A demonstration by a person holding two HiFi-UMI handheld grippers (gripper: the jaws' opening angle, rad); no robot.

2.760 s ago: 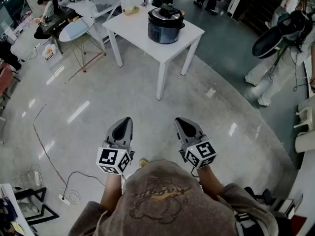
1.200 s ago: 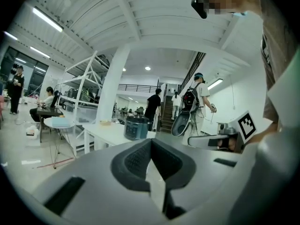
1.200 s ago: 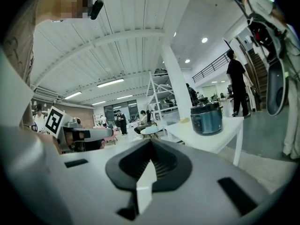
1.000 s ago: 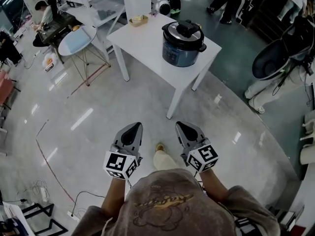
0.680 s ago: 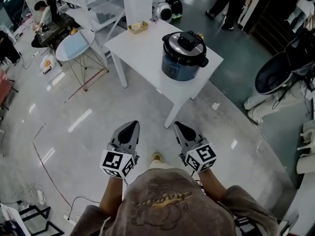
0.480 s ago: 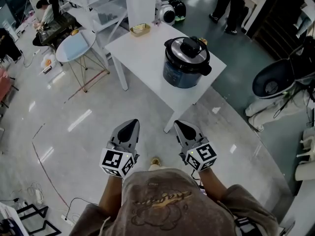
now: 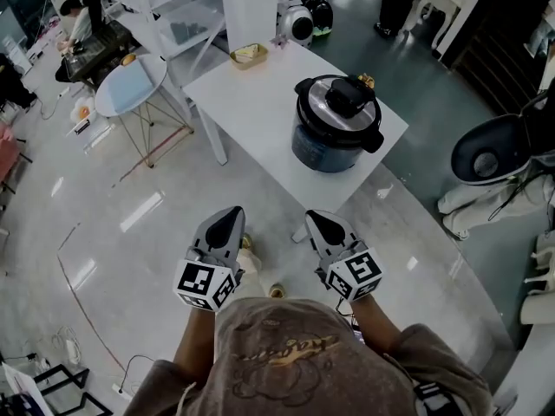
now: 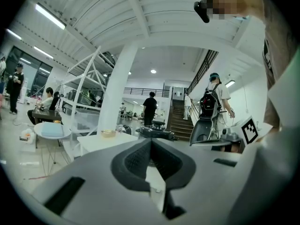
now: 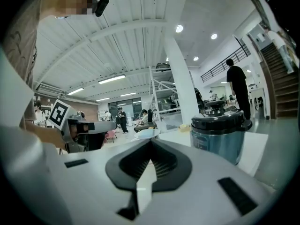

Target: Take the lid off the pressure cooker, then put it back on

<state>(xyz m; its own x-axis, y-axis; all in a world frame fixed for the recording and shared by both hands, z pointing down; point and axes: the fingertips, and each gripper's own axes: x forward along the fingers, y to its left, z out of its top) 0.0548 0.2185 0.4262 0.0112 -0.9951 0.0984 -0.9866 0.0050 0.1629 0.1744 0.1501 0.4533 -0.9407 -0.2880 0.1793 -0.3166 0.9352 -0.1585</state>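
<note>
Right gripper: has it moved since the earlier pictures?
Yes. The right gripper has come forward toward the white table; its tip now appears beside the table's near leg.

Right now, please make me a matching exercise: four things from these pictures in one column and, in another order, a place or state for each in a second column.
1. pressure cooker
2. small basket
3. round table
4. left gripper

A. shut, holding nothing
B. at the far edge of the white table
C. on the floor, left of the white table
D. on the right part of the white table, lid on

Pairs: 1-D, 2-B, 3-C, 4-A
</note>
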